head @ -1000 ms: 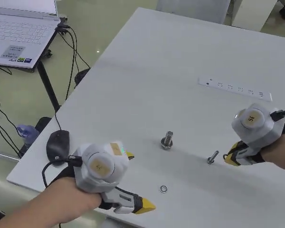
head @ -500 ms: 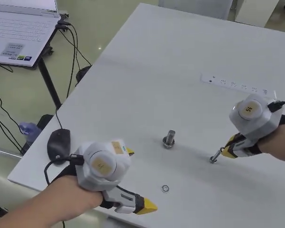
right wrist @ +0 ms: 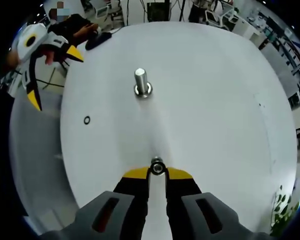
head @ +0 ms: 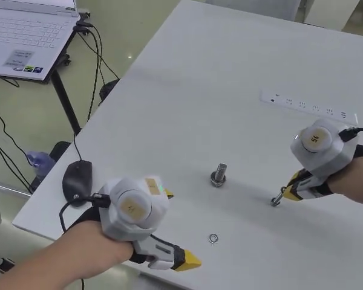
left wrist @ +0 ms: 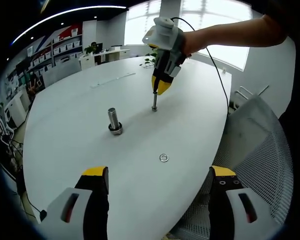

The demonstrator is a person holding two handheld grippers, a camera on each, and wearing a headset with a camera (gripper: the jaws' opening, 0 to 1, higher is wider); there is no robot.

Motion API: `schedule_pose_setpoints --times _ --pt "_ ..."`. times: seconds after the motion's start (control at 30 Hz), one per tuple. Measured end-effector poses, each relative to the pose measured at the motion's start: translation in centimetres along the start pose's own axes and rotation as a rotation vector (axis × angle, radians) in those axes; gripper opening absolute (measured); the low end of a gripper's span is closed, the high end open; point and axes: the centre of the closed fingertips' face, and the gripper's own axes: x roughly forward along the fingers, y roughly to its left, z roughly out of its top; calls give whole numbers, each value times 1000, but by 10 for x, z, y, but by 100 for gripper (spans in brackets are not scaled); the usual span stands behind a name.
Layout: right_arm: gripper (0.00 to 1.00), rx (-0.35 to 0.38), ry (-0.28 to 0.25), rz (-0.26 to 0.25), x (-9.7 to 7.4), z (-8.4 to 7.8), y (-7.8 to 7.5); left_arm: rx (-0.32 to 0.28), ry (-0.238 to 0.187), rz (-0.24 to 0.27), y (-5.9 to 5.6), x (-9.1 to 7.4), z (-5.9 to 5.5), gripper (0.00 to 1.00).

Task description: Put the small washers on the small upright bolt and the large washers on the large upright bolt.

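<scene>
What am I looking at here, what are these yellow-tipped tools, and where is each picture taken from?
A person holds a hand-held gripper in each hand; no robot. One picture comes from a headset camera looking down; the two round ones from cameras on each hand-held gripper. On the white table stand a large bolt and a small bolt, with one loose washer nearby. The right hand-held gripper is pinched on the small bolt's top; the left hand-held gripper is open, holding nothing.

The head view looks down on the table [head: 230, 90] from its near edge. The gripper views face each other low across it; all share the large bolt [head: 218, 174].
</scene>
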Motion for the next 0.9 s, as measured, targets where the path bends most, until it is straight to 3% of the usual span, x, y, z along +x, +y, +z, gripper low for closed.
schedule_pose_setpoints --times 0.43,0.9 --pt "12 -28 33 4 15 -5 -6 -14 14 -6 1 0 -4 80" --pt "13 -33 45 11 43 -13 -2 -26 38 -6 3 -4 -13 77"
